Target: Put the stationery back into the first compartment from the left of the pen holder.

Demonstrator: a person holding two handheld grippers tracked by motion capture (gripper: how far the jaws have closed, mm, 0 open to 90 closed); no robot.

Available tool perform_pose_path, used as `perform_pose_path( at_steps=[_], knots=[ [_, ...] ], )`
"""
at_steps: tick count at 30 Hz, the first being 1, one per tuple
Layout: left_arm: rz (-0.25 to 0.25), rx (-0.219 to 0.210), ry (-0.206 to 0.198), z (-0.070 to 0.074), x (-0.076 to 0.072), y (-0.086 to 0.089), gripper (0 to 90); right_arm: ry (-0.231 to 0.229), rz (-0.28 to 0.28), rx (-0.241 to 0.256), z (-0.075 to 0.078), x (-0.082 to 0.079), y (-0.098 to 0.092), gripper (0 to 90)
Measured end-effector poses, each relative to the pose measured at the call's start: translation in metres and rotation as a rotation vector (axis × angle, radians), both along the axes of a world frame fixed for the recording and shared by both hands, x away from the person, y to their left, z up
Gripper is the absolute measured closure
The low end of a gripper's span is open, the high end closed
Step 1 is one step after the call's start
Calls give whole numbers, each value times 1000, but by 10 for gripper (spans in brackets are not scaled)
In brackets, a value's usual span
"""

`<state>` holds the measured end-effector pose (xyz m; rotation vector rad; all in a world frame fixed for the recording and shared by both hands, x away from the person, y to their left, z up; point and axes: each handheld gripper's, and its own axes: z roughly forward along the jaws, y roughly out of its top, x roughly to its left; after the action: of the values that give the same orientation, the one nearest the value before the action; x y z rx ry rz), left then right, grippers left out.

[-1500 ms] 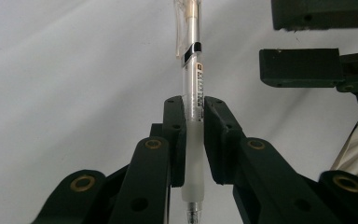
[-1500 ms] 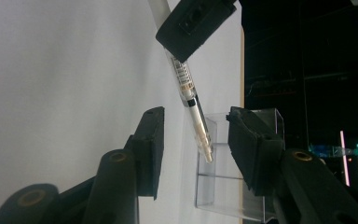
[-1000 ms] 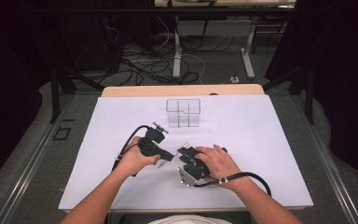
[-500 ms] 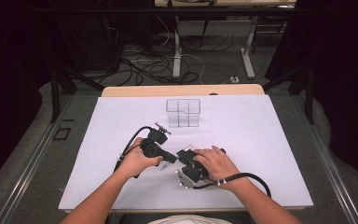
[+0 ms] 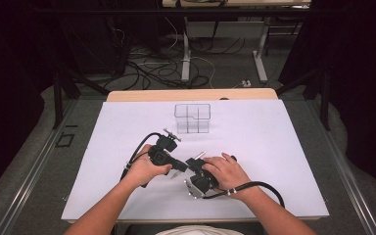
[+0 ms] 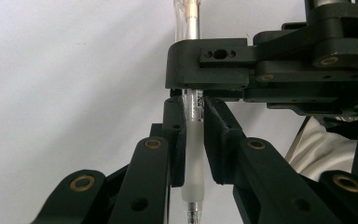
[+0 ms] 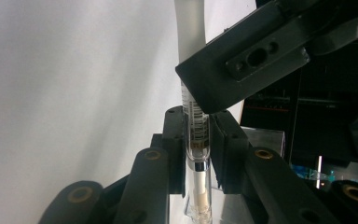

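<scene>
A pen lies between my two grippers near the table's front middle. Its pale end (image 5: 199, 155) sticks out above the right hand. My left gripper (image 6: 193, 105) is shut on the pen's frosted grip (image 6: 194, 158), with the tip pointing down toward the camera. My right gripper (image 7: 196, 116) is shut on the clear barrel (image 7: 196, 128), at its barcode label. In the high view the left gripper (image 5: 174, 164) and right gripper (image 5: 193, 167) sit jaw to jaw, almost touching. Each gripper view shows the other gripper's black jaw crossing the pen.
A clear plastic box (image 5: 192, 117) with compartments stands upright at the back middle of the white table (image 5: 274, 147). Cables trail from both grippers across the table. Dark floor, cables and table legs lie beyond the far edge.
Both hands have stayed almost where they were, still close together with both grippers closed on the pen.
</scene>
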<state>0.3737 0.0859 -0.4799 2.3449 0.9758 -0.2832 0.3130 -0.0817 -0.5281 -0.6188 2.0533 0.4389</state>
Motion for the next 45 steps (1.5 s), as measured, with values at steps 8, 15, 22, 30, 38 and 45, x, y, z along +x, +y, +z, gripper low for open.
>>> perform_pose_path(
  at_steps=[8,15,22,30,38,45],
  knots=[
    [8,-15,3,0,1,2,790,-31,9,2,-1,0,1,795],
    [21,-27,-11,2,3,6,735,-24,-12,-5,-1,1,1,795],
    [41,-38,-32,5,8,15,657,-18,-19,5,-1,2,1,796],
    [109,-50,-114,3,14,26,532,-21,-9,14,-1,3,2,796],
    [176,-49,-181,-2,21,36,383,-19,-4,21,-2,3,4,796],
    [252,-24,-290,-1,27,48,307,-16,-17,56,-2,3,5,796]
  ],
)
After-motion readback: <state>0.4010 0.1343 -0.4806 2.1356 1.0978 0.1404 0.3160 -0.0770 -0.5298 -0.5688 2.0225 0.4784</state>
